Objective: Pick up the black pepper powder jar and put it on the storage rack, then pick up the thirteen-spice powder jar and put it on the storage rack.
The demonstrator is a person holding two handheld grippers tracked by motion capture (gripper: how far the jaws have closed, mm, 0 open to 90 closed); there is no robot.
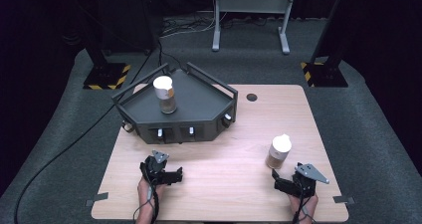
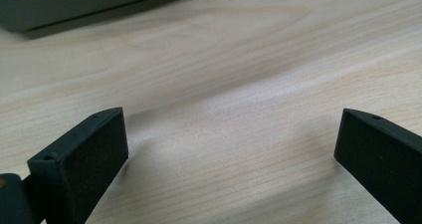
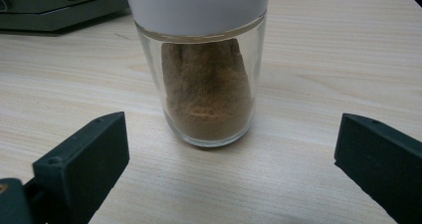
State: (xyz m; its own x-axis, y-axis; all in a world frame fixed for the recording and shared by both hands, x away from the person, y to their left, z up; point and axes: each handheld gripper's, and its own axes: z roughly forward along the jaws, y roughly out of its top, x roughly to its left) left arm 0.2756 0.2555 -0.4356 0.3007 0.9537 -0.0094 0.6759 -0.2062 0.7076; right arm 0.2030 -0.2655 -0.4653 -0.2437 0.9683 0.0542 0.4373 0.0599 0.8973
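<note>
Spice jar (image 1: 279,152) with a white cap and brown powder inside stands upright on the wooden counter (image 1: 224,174), toward four o'clock from the counter's middle. Going left to right in the high view: the left hand-held gripper (image 1: 178,174) lies low at about seven o'clock, near the front edge, its jaws pointing toward three o'clock. In the left gripper view (image 2: 231,144) its jaws stand wide apart with bare wood between them. Behind it, at eleven o'clock, sits a dark grey angular tray (image 1: 199,92) with raised rails, and a second jar (image 1: 165,95) with a white cap stands upright on its deck. Farther right comes the spice jar, and just below it, at five o'clock, the right hand-held gripper (image 1: 273,178), close to the jar but not touching it. In the right gripper view (image 3: 231,144) its jaws are spread wide, and the jar (image 3: 206,84) stands straight ahead at twelve o'clock, beyond the jaw tips, the powder heaped against the glass.
</note>
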